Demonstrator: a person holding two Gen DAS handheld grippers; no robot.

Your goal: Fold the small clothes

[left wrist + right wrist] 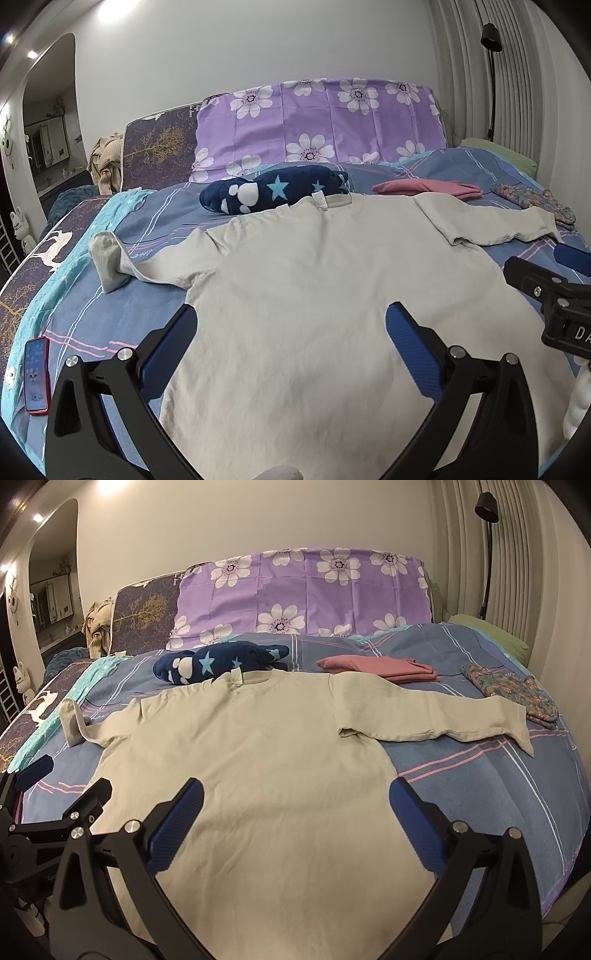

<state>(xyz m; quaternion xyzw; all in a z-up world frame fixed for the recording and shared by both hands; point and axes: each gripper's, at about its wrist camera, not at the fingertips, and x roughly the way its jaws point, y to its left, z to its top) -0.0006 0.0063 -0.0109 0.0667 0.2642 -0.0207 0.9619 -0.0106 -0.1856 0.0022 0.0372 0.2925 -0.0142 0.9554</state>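
Observation:
A pale beige long-sleeved shirt (314, 295) lies flat on the bed, collar away from me, both sleeves spread out. Its left cuff (107, 258) is crumpled and stands up; its right sleeve (436, 716) lies straight. My left gripper (291, 325) hovers open over the shirt's lower left part, nothing between its fingers. My right gripper (295, 797) hovers open over the lower right part, also holding nothing. Each gripper shows at the edge of the other's view: the right gripper (546, 288) and the left gripper (55, 786).
A navy star-print garment (273, 188) lies just past the collar. A folded pink piece (428, 188) and a folded floral piece (532, 199) lie at the far right. A red-cased phone (37, 373) rests near the bed's left edge. Purple flowered pillows (317, 122) stand at the head.

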